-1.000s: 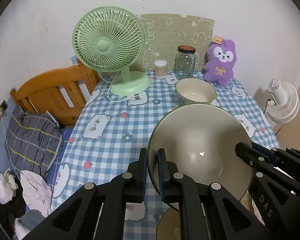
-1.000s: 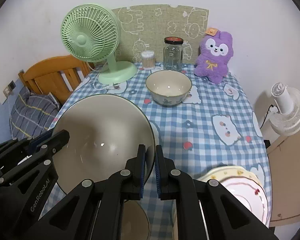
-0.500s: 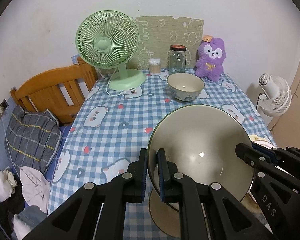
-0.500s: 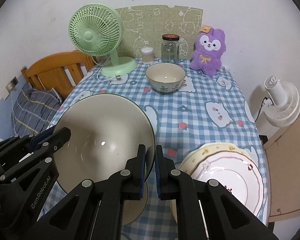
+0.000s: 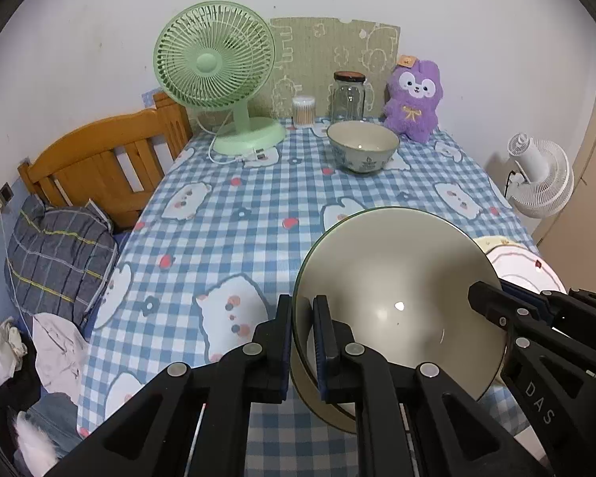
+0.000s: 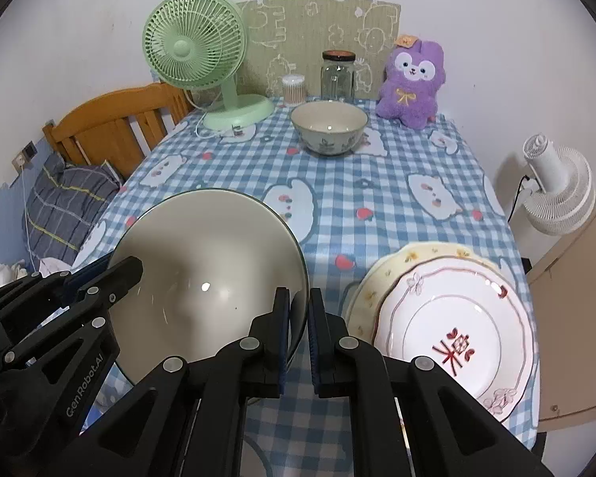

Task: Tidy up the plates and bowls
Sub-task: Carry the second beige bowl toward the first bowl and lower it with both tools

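Note:
Both grippers hold one large cream bowl (image 5: 393,278) with a dark green rim, lifted over the near end of the table. My left gripper (image 5: 301,310) is shut on its left rim. My right gripper (image 6: 298,304) is shut on its right rim; the bowl also shows in the right wrist view (image 6: 210,262). Under it another bowl's rim (image 5: 329,413) shows. A small patterned bowl (image 6: 329,127) stands at the far middle, also in the left wrist view (image 5: 362,151). A white plate (image 6: 449,330) lies stacked on a yellow-rimmed plate (image 6: 393,266) at the near right.
A green desk fan (image 5: 218,75), a cotton swab box (image 5: 304,110), a glass jar (image 5: 349,95) and a purple plush (image 5: 413,103) line the table's far edge. A wooden bed frame (image 5: 99,159) stands left. A white floor fan (image 6: 556,187) stands right.
Both grippers have pulled back and up from the far end with the large bowl still held. The small bowl looks farther away and the stacked plates have come fully into view.

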The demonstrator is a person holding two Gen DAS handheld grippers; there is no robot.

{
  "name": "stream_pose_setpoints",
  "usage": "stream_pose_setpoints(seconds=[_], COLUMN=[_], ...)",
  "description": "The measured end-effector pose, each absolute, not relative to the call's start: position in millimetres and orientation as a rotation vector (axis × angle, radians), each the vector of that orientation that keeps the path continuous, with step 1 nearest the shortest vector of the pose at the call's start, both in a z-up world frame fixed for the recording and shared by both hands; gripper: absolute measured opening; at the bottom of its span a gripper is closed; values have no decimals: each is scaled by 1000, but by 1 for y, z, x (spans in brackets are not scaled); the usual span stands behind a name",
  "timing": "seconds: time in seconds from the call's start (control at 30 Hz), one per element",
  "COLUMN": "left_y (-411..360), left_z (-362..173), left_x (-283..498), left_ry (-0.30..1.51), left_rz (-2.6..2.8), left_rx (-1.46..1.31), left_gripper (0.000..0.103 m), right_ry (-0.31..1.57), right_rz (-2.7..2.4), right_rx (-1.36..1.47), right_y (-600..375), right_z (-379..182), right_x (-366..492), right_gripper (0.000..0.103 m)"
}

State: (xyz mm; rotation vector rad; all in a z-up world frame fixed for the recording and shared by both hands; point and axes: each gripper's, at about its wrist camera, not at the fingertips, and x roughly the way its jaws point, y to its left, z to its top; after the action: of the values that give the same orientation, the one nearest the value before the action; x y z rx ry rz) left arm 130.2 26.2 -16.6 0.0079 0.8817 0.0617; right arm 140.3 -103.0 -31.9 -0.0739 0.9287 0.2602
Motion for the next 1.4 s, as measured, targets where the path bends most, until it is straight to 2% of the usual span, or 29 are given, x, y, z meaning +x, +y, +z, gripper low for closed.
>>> stream_pose_setpoints(seconds=[1.17,1.33,1.4], left_y=[32,30,29], left_z=[-62,-63,-63], left_x=[130,134,134], left_ry=[928,932,932], left_rz=[65,53,46], left_rx=[3,4,5], left_gripper=[8,16,23], right_ry=[976,988,998], right_rz=[248,237,236], right_rx=[-74,-65,-54], right_y=[-95,-94,-94], right_z=[-69,-69,-69], right_x=[141,142,144], right_gripper=[11,11,11])
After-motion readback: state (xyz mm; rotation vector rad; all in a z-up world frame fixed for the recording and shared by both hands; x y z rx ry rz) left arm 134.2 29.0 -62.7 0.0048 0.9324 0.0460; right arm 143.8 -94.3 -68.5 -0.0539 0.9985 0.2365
